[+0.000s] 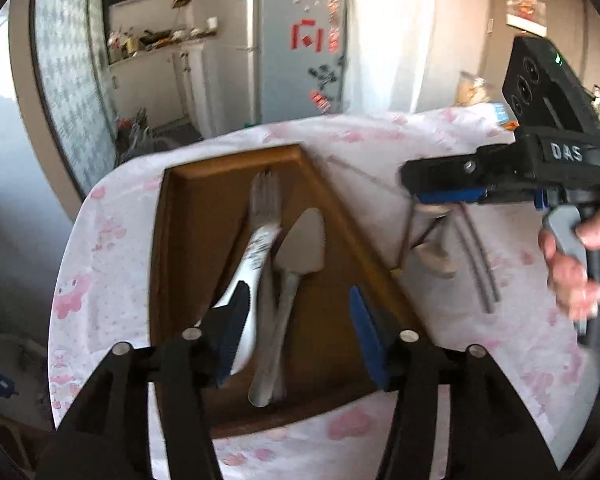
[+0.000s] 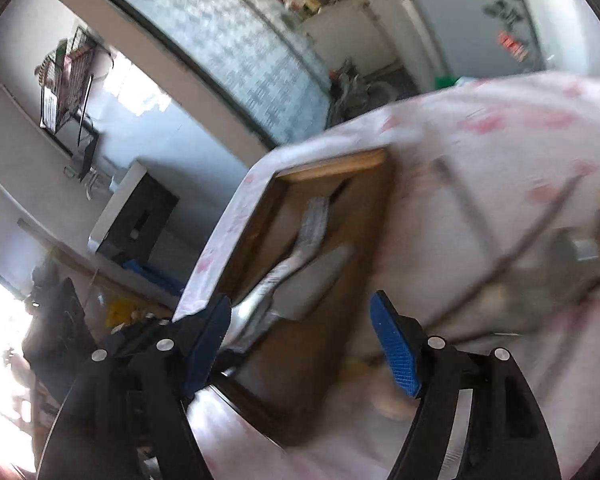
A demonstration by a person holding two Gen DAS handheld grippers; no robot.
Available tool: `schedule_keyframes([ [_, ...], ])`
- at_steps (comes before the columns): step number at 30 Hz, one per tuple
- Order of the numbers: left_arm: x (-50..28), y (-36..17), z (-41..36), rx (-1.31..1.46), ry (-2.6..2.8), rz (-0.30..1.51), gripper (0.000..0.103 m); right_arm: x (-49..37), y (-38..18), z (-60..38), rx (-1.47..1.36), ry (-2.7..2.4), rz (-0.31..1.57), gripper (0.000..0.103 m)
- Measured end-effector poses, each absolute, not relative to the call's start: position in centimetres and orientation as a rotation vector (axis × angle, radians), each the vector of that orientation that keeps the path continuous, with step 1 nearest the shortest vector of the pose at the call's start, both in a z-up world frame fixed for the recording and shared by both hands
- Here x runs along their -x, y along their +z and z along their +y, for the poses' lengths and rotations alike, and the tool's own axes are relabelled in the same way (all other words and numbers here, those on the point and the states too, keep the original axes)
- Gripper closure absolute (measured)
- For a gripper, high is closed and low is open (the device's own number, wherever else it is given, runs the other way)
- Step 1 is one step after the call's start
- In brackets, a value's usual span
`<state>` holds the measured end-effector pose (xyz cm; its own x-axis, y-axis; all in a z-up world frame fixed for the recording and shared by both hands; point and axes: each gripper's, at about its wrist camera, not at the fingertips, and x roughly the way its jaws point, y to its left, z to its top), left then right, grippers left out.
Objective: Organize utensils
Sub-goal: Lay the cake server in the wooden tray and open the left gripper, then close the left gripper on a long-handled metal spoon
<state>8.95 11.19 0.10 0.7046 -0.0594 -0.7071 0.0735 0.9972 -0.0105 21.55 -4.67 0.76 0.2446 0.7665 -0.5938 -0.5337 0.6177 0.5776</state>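
Observation:
A brown wooden tray (image 1: 188,216) lies on the pink-patterned tablecloth. In it lie a fork with a white patterned handle (image 1: 256,240) and a metal cake server (image 1: 300,248). My left gripper (image 1: 296,324) is open and empty, just above the tray's near end. My right gripper (image 2: 300,336) is open and empty over the tray's (image 2: 332,164) right side; in the left wrist view it (image 1: 452,196) hovers above loose utensils. Grey chopsticks (image 1: 476,256) and a pale spoon (image 1: 436,256) lie on the cloth right of the tray. The right wrist view is blurred.
The cloth-covered table (image 1: 380,140) ends at a rounded far edge. A fridge (image 1: 296,40) and a cluttered counter (image 1: 156,40) stand behind it. A person's hand (image 1: 576,264) holds the right gripper's handle at the right.

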Motion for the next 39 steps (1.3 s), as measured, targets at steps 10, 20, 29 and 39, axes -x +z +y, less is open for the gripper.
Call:
schedule_keyframes([
  [10,-10.4,-0.8,1.5,-0.161,-0.265,0.801,0.042,-23.9,-1.5,-16.5,-0.358,0.721,0.969,0.030],
  [20,-14.9,-3.5,-2.1,-0.231,-0.290,0.845,0.042,-24.7,-4.4,-14.0,-0.418,0.804,1.030,0.059],
  [29,-14.8,-4.3,-1.6,-0.228,-0.299,0.866,0.042,-24.6,-4.9,-11.4,-0.343,0.759,1.034,0.070],
  [39,-15.1,-5.0,-1.5,-0.242,-0.286,0.875,0.042,-25.6,-4.0,-16.1,-0.421,0.683,0.990,0.070],
])
